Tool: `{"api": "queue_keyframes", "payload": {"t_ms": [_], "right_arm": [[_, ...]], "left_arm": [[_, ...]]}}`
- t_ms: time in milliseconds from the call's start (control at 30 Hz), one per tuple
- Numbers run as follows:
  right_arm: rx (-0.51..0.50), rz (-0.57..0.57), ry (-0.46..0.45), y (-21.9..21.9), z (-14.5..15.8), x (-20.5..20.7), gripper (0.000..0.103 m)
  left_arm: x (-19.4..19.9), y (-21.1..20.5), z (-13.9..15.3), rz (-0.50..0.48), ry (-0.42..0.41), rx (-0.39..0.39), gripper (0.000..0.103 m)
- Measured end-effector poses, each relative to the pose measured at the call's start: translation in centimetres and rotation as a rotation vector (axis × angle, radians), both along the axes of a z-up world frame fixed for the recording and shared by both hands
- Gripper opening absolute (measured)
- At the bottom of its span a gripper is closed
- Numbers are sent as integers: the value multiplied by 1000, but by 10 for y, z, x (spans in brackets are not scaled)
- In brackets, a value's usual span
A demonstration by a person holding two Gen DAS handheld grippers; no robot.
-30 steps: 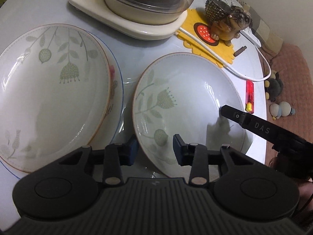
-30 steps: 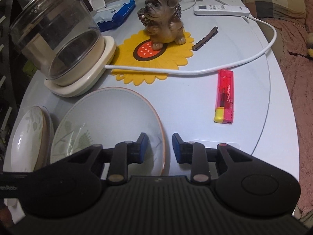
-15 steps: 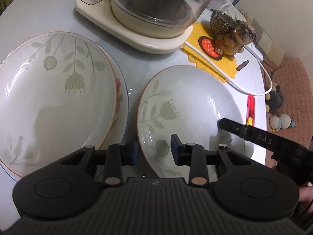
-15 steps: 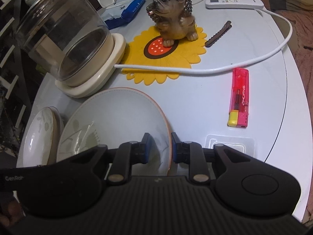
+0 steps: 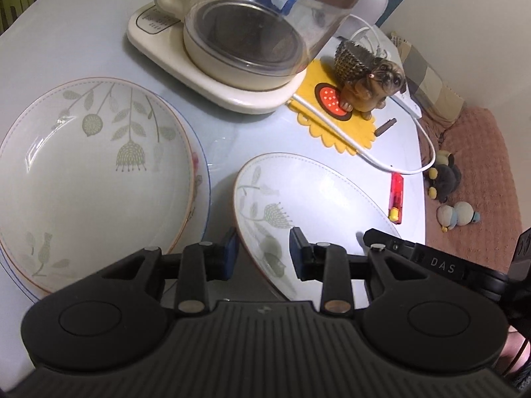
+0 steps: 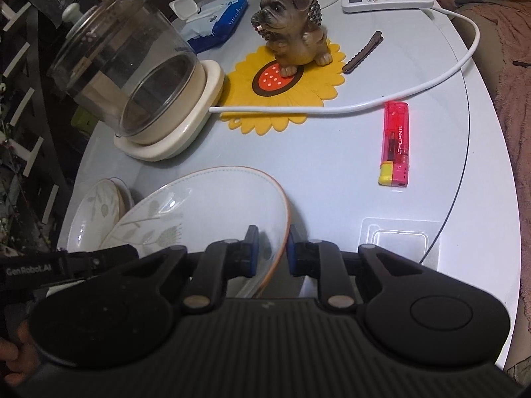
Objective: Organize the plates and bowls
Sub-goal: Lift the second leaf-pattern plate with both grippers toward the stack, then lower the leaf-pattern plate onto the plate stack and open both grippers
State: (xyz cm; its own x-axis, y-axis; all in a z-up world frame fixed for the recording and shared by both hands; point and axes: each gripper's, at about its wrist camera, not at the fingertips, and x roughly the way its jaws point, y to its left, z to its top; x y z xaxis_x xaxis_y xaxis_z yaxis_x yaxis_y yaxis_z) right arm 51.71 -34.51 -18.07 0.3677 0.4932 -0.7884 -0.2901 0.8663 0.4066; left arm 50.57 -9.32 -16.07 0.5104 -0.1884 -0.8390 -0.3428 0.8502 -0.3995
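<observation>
A white deep plate with green flowers and an orange rim (image 5: pixel 325 199) (image 6: pixel 205 205) hangs tilted just above the pale blue table (image 5: pixel 83 33). My left gripper (image 5: pixel 264 253) is shut on its near left rim, one pad under the rim and one inside. My right gripper (image 6: pixel 272 250) straddles the opposite rim, its jaws closing and the pads pressing on it. Each gripper's black finger shows in the other's view: the right one (image 5: pixel 415 252), the left one (image 6: pixel 83 262). A matching floral plate (image 5: pixel 89 179) (image 6: pixel 96 212) lies on a blue-rimmed plate (image 5: pixel 203 192) to the left.
A glass kettle on a cream base (image 5: pixel 245 33) stands behind the plates. Beside it a dog figurine (image 6: pixel 292 26) sits on a yellow mat. A white cable (image 6: pixel 365 107), red lighter (image 6: pixel 395 146), hair clip (image 6: pixel 361 53) and remote (image 6: pixel 388 0) lie near the table's right edge.
Both pairs of jaws have narrowed onto the plate's rim. The plate has tipped and come up off the table as both hands rose, and more of the kettle shows.
</observation>
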Motion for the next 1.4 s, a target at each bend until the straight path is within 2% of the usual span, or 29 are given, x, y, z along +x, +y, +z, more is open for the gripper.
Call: {"api": "queue_keyframes", "payload": {"t_ms": [367, 600, 800, 1100, 1400], "right_arm": [[13, -39, -60, -2, 46, -27, 19], [43, -15, -100, 21, 75, -49, 19], [63, -13, -81, 45, 86, -66, 19], [56, 25, -79, 88, 93, -68, 19], [17, 123, -49, 146, 79, -54, 19]], "left_arm": [[-17, 18, 43, -18, -117, -48, 38], [-47, 53, 70, 43, -186, -92, 38], [-59, 83, 87, 47, -221, -103, 38], [-81, 125, 91, 86, -235, -113, 38], [-99, 168, 72, 186, -205, -109, 38]]}}
